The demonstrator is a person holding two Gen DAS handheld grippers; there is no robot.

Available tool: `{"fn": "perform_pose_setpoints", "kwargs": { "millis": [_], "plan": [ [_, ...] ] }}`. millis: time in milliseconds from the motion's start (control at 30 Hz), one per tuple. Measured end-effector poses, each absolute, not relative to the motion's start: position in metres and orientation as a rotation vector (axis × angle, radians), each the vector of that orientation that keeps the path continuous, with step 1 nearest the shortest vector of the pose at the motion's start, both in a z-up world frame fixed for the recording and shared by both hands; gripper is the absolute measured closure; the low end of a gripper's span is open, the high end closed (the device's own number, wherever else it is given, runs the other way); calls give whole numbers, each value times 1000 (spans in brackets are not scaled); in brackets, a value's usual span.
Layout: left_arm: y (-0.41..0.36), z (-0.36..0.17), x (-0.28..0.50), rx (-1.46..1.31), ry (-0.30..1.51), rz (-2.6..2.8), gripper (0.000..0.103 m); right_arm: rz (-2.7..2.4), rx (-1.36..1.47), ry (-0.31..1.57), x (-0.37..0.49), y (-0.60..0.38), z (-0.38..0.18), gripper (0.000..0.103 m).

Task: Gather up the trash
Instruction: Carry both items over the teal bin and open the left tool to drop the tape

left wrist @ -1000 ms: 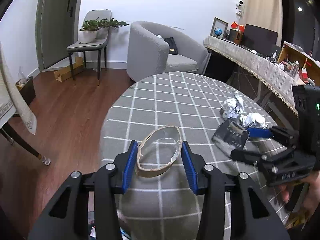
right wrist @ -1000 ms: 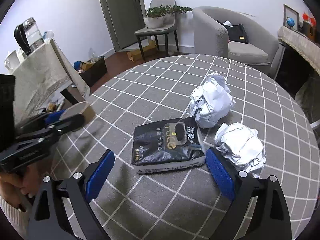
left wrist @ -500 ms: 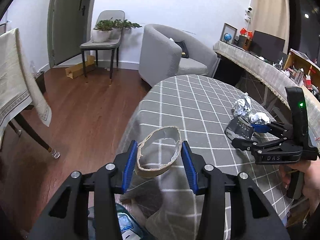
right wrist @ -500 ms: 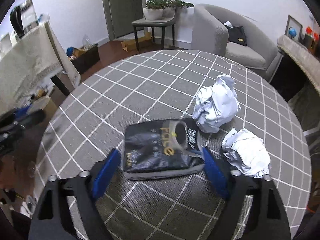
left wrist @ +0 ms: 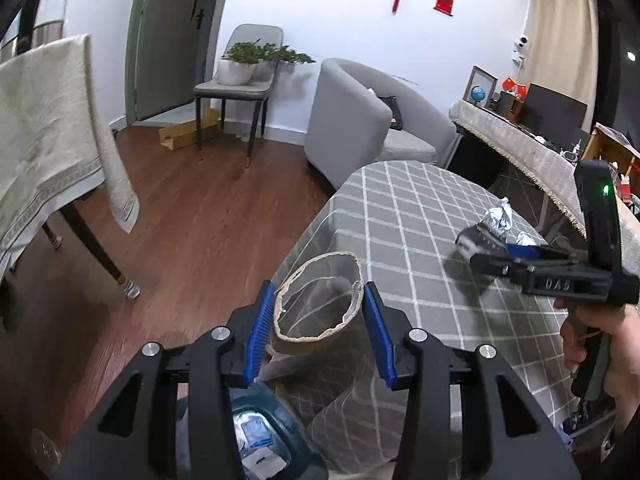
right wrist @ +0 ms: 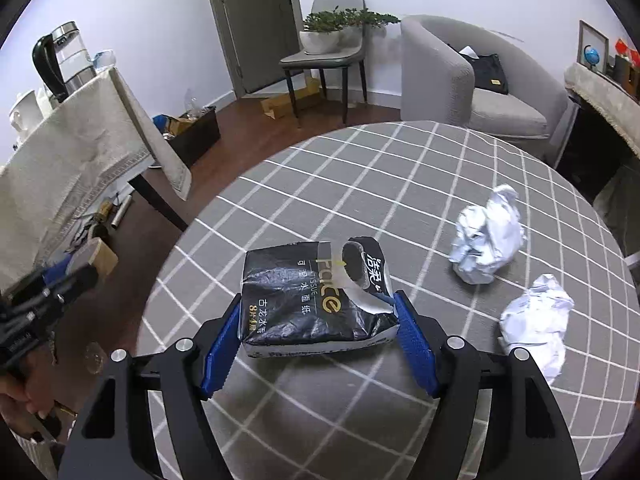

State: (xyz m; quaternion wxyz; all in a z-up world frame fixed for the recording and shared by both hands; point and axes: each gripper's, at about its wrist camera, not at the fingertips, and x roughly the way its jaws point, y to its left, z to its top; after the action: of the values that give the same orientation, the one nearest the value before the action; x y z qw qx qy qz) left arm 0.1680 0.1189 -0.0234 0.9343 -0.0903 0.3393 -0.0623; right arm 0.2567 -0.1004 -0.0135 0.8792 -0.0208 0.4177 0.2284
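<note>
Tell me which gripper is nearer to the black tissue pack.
Right. The right gripper has the black tissue pack between its closing jaws, pads at its sides. The left gripper is off past the table edge, clamping a cardboard ring.

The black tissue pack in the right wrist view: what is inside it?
The tissue pack has a torn oval opening on top. Through it only a dark hollow shows; no tissue is visible. The wrapper covers the rest of the inside, so I cannot tell whether it is empty.
</note>
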Motion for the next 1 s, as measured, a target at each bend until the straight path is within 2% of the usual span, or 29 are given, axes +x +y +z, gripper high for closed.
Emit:
{"fn": "perform_pose_setpoints", "kwargs": {
  "millis": [633, 1000],
  "plan": [
    [167, -73, 117, -153, 843, 42, 56, 662, -83, 821, 220, -24, 11, 30],
    [198, -104, 96, -236, 927, 82, 56, 773, -97, 834, 196, 27, 9, 30]
  ]
}}
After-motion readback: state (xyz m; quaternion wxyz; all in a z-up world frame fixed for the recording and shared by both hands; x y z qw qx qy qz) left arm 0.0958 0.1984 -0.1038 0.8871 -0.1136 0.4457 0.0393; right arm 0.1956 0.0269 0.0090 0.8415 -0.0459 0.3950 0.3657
